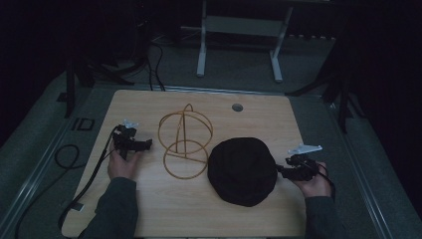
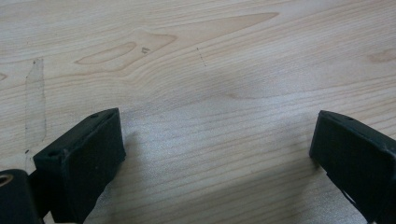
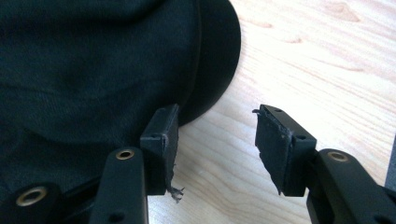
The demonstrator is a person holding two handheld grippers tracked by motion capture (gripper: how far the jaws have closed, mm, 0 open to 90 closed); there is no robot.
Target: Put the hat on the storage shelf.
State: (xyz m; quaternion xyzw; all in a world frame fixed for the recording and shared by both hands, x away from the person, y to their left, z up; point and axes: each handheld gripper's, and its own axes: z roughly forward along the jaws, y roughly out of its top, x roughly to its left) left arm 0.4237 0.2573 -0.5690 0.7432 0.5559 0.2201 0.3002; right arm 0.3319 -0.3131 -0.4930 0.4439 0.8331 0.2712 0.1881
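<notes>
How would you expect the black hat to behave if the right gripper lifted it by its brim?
The black hat looks like soft cloth, creased in the right gripper view, so its crown would probably sag. Its brim keeps a clean curved edge, so it seems stiffer and easier to pinch. It is probably light and unlikely to roll.

Matt black cloth hat (image 1: 242,171), pale wood table (image 1: 199,214)

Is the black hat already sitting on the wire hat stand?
No: in the high view the black hat lies flat on the table, beside the wire hat stand, which stands bare.
</notes>
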